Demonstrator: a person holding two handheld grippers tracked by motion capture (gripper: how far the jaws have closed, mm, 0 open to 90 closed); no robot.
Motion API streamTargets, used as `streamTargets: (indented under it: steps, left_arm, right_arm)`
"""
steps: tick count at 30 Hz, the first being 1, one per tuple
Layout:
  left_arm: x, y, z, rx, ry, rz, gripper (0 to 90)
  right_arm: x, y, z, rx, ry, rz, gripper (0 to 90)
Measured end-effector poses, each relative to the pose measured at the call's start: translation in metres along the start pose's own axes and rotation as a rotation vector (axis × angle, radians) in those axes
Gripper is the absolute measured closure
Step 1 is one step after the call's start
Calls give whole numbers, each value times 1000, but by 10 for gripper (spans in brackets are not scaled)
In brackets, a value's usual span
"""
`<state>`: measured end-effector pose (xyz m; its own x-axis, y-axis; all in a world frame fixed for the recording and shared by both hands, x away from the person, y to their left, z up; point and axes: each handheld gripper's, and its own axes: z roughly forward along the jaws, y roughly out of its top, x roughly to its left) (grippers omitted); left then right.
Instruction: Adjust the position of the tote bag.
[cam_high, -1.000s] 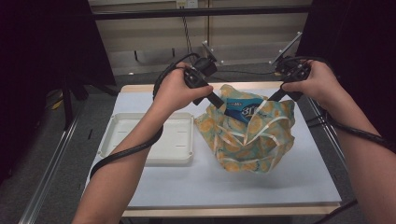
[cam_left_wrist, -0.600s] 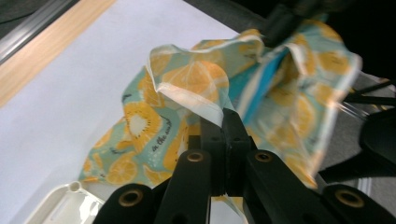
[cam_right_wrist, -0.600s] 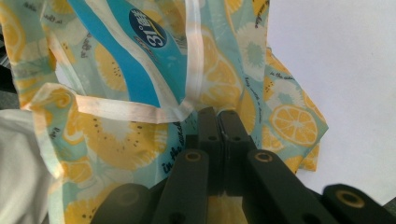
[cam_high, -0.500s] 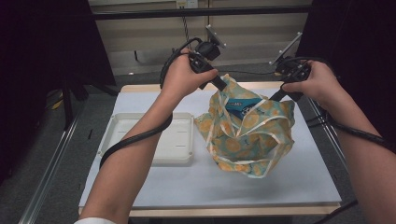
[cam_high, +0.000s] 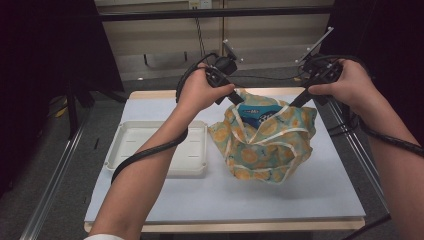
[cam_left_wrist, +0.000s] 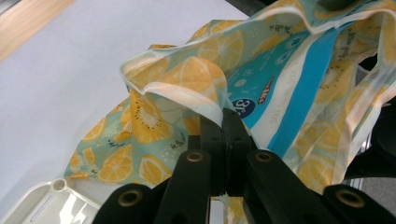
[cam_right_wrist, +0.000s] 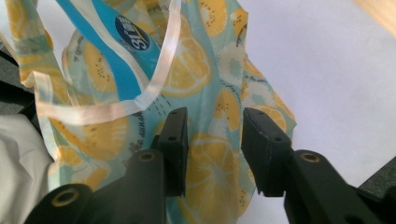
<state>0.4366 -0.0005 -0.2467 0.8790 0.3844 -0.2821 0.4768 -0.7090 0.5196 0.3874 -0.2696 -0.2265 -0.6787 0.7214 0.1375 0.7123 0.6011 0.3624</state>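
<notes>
Left gripper has its jaws pressed together on the white-edged rim of the lemon-print bag, lifting that side above the white table, beside a white tray. Inside the bag sits a blue-and-white packet. Right gripper hangs with jaws parted over the bag's fabric, gripping nothing.
</notes>
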Motion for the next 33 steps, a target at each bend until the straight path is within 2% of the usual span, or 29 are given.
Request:
streamTargets:
  steps: [4,10,15,18,22,25,26,28,30,33]
  left_arm:
    - [0,-1,0,-1,2,0,899]
    - [1,-4,0,-6,1,-17,898]
    - [0,-3,0,-2,6,-18,899]
    - [-1,-2,1,1,4,-11,899]
    - [-2,-2,3,3,4,-8,899]
    - [-3,-1,2,8,5,-10,899]
    - [-3,-1,2,10,4,-3,899]
    - [-3,-1,2,10,2,-14,899]
    - [-3,-1,2,11,5,-6,898]
    - [-3,-2,1,8,4,-11,899]
  right_arm:
    - [2,0,-10,-12,-5,-10,555]
    - [6,-1,-22,-30,-9,7,494]
    - [9,0,-28,-35,-1,-14,436]
    - [11,0,-31,-40,-1,-20,368]
    - [15,-3,-30,-39,32,-43,341]
    - [22,-3,-26,-19,61,-62,366]
    - [24,-3,-23,-9,68,-79,384]
    - [28,-3,-18,16,88,-111,412]
    - [31,-2,-12,26,105,-125,447]
    - [34,0,-4,51,103,-151,481]
